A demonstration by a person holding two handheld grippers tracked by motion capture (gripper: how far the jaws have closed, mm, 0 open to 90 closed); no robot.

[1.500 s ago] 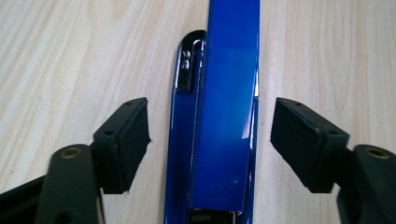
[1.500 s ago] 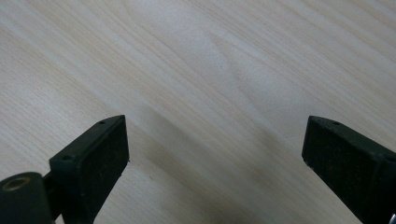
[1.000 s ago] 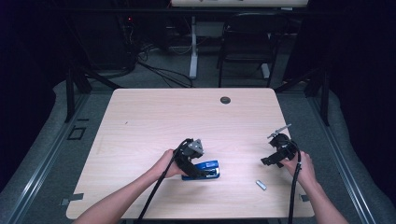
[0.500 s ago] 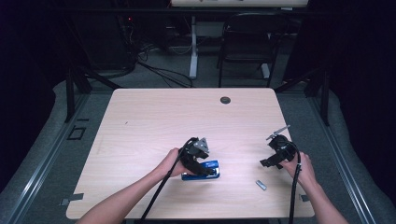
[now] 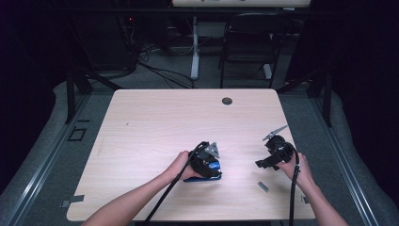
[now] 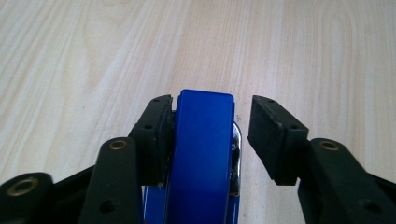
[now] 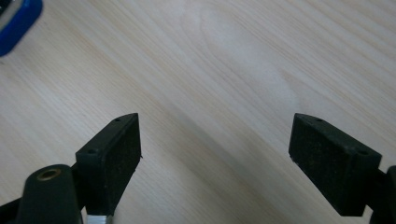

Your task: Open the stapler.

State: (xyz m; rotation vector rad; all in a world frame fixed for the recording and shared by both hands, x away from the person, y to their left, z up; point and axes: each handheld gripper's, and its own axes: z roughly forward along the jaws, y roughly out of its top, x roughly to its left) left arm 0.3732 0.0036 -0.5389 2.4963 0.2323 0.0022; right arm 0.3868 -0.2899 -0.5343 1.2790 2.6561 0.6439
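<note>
A blue stapler (image 6: 201, 154) lies on a wooden table (image 5: 155, 122) between the left gripper's (image 6: 208, 135) parted jaws, touching one pad only. The right gripper (image 7: 215, 158), well apart, hovers wide open near a small metal piece (image 5: 262, 187).

From above, my bench (image 5: 155, 127) is evenly lit and pale while the room around it sinks into near black. Close up, my left fingers (image 6: 159, 135) are sharp, the blue stapler (image 6: 201, 154) between them slightly glossy. Beneath my right fingers (image 7: 114, 158) lies a soft, faint shadow across the woodgrain.
</note>
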